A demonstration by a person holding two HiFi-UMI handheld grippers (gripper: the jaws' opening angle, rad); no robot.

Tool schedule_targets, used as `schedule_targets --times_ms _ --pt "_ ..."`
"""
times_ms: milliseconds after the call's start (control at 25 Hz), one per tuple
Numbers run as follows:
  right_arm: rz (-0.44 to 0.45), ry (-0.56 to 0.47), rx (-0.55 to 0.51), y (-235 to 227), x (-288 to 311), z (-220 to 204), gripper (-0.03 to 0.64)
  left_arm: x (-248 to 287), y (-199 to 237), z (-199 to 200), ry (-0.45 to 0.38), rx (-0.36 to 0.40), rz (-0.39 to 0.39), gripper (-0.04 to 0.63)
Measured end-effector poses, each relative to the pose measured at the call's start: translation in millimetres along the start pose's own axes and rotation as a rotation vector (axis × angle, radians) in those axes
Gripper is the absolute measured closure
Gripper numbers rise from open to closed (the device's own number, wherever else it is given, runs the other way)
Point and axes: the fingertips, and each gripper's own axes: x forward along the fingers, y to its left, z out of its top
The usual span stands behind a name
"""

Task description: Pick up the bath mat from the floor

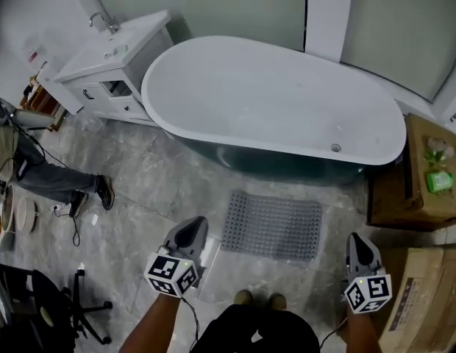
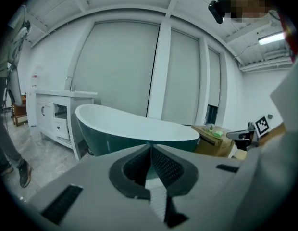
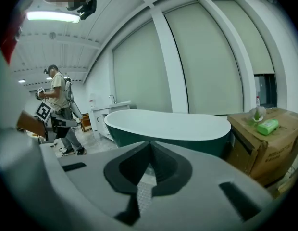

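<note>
A grey studded bath mat (image 1: 272,225) lies flat on the marble floor in front of the bathtub (image 1: 272,101). My left gripper (image 1: 190,234) hovers just left of the mat's near left corner, jaws shut and empty. Over by the mat's right, my right gripper (image 1: 359,250) is held apart from it, also shut with nothing in it. In the left gripper view the closed jaws (image 2: 151,148) point at the tub (image 2: 134,129). The right gripper view has shut jaws (image 3: 150,146) facing the tub (image 3: 168,124); a sliver of mat (image 3: 143,191) shows beneath them.
A white vanity (image 1: 110,61) stands left of the tub. Cardboard boxes (image 1: 426,175) with a green item sit at the right. Another person's legs (image 1: 59,186) and a chair base (image 1: 73,307) are on the left. My shoes (image 1: 259,298) are just below the mat.
</note>
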Motion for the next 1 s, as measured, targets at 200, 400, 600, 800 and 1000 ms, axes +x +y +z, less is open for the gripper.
schedule_targets --times_ms 200,400,600,800,1000 --pt "-0.025 0.055 0.018 -21 46 -71 0.612 49 28 -78 0.098 -0.034 0.005 0.581" --pt "-0.026 0.126 0.040 -39 92 -145 0.558 92 61 -161 0.194 -0.090 0.006 0.504" --pt "-0.034 0.199 0.050 -61 126 -226 0.520 131 85 -246 0.282 -0.110 0.006 0.449" --pt "-0.046 0.268 0.066 -88 159 -304 0.472 167 106 -322 0.344 -0.168 0.014 0.392" --pt "-0.066 0.328 0.070 -116 188 -379 0.438 200 124 -396 0.413 -0.200 0.024 0.363"
